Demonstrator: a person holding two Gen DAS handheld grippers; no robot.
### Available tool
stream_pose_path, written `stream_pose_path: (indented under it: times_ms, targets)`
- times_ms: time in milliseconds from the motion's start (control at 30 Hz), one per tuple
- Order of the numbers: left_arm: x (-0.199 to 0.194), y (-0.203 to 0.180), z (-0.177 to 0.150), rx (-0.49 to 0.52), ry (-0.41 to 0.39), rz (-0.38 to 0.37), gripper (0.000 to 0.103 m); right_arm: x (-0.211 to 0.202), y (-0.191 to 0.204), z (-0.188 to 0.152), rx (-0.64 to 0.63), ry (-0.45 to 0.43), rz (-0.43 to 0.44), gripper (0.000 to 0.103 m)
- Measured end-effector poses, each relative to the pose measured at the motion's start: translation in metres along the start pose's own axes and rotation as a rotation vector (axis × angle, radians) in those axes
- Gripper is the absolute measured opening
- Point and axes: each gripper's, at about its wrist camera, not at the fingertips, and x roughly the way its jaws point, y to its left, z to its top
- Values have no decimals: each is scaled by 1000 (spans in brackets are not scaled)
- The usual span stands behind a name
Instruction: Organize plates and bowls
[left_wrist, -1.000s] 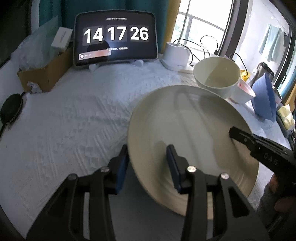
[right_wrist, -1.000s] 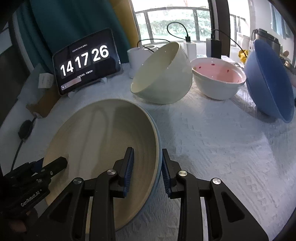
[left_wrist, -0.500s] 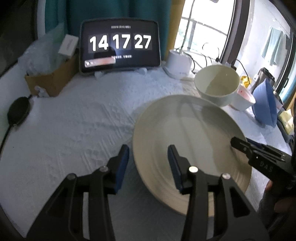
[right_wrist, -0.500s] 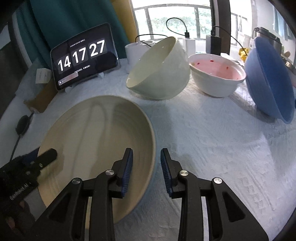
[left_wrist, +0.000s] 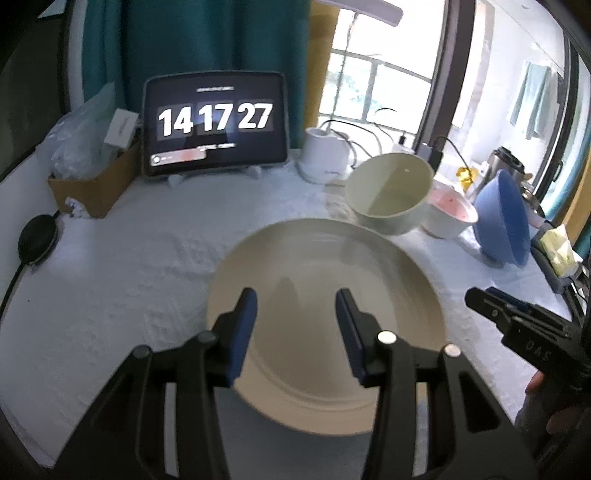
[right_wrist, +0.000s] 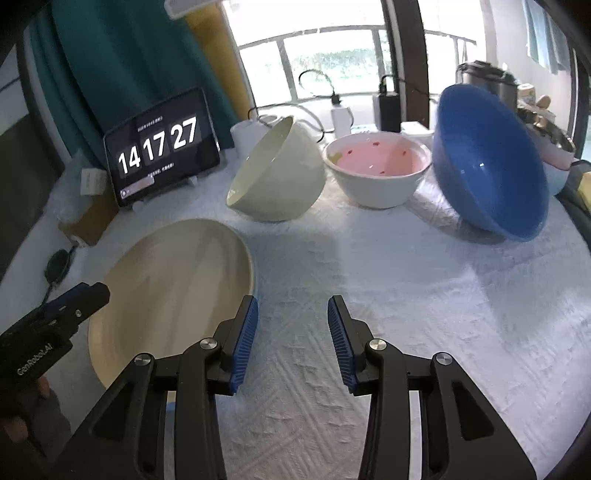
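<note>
A large cream plate (left_wrist: 325, 317) lies flat on the white cloth; it also shows in the right wrist view (right_wrist: 173, 291). My left gripper (left_wrist: 295, 314) is open and empty, raised above the plate. My right gripper (right_wrist: 291, 321) is open and empty, just right of the plate's rim. Behind the plate a cream bowl (right_wrist: 277, 173) lies tipped on its side, a white bowl with a pink inside (right_wrist: 376, 166) stands upright, and a blue bowl (right_wrist: 487, 158) leans tilted at the right.
A tablet clock (left_wrist: 214, 122) stands at the back. A cardboard box (left_wrist: 92, 184) and a black round pad (left_wrist: 37, 240) are at the left. A white container with cables (left_wrist: 321, 155) is behind the bowls. A yellow packet (left_wrist: 557, 251) lies at the right edge.
Both grippers have let go of the plate's rim, opened wide and pulled up and back. The plate, held tilted before, now lies flat on the cloth.
</note>
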Motion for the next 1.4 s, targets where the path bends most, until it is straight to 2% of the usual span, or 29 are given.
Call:
stream_pose_path:
  times_ms: [800, 1400]
  targets:
    - [-4, -119, 6, 162, -35, -95, 46, -43, -104, -9, 126, -80, -61, 42]
    - [18, -198, 19, 258, -57, -134, 46, -56, -163, 2, 144, -126, -91, 42]
